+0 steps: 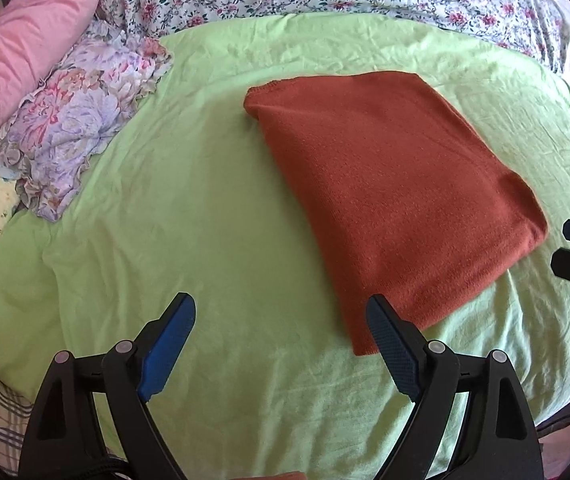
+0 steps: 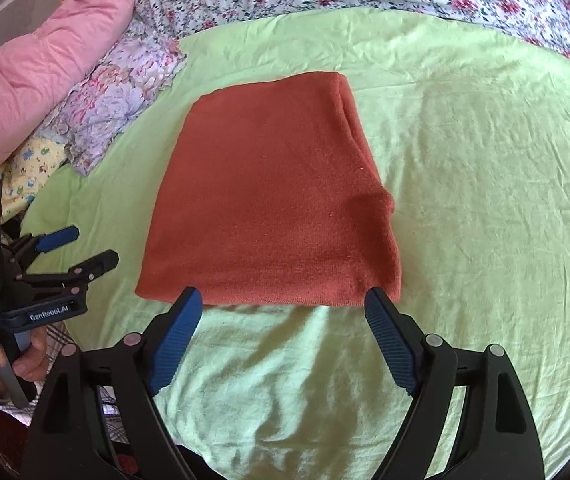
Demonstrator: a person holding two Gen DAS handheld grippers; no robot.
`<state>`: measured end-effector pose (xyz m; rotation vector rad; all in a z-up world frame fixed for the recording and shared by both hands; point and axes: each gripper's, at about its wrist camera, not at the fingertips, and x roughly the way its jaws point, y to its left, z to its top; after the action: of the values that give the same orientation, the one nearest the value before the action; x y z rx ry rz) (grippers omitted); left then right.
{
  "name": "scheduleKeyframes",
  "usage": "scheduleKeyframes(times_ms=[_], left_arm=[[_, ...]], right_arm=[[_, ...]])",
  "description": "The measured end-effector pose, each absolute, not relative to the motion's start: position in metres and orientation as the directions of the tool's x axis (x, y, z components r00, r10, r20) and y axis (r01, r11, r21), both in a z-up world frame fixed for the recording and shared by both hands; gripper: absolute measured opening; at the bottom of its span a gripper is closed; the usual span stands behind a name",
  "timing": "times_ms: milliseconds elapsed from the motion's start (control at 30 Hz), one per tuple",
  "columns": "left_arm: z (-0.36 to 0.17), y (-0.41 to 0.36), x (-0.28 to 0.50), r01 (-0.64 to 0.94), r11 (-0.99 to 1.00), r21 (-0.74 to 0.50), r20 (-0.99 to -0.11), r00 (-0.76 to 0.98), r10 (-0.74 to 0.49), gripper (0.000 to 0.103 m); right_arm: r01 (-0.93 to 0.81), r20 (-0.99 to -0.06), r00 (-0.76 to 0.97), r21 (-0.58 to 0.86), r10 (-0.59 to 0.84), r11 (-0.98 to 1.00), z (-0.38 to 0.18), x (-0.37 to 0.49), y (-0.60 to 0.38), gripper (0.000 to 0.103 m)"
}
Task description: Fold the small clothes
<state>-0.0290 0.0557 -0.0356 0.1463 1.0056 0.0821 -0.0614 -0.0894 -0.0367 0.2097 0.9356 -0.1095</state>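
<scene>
We have the rust-red garment [image 2: 269, 196] folded into a neat rectangle on the green sheet [image 2: 485, 200] of the bed. Both the left hand-held gripper [image 1: 281, 340] and the right hand-held gripper [image 2: 283, 332] stand apart and empty just short of it. The fold looks finished to us; next calls for setting it aside or taking another piece.

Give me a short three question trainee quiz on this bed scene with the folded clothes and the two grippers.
1. True or false: the rust-red knitted garment lies folded flat on the light green sheet.
2. What lies left of it: A, a lilac floral ruffled cloth; B, a shoe?
3. Fill in: both the left gripper and the right gripper are ____.

Key: 1 true; 2 A; 3 open, gripping nothing.
</scene>
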Motion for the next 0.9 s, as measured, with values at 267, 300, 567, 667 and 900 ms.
scheduleKeyframes(times_ms=[267,300,567,667,900], left_arm=[[-0.035,0.056,-0.024,-0.023,0.988,0.154,-0.852,0.503,0.144,0.088],[-0.035,0.056,-0.023,-0.021,0.989,0.149,-0.855,0.499,0.139,0.088],[-0.036,0.053,-0.016,-0.022,0.991,0.129,-0.860,0.495,0.123,0.089],[-0.036,0.053,-0.011,-0.031,0.992,0.120,-0.865,0.487,0.119,0.089],[-0.036,0.050,-0.001,-0.035,0.993,0.110,-0.868,0.484,0.113,0.091]], right_arm=[[0.145,-0.817,0.576,0.080,-0.018,0.986,-0.041,-0.056,-0.079,0.085],[0.139,-0.817,0.577,0.083,-0.013,0.987,-0.042,-0.055,-0.080,0.085],[0.129,-0.821,0.571,0.084,-0.005,0.988,-0.042,-0.044,-0.083,0.086],[0.123,-0.824,0.567,0.087,0.002,0.989,-0.042,-0.038,-0.085,0.086],[0.105,-0.824,0.567,0.088,0.013,0.991,-0.041,-0.027,-0.089,0.086]])
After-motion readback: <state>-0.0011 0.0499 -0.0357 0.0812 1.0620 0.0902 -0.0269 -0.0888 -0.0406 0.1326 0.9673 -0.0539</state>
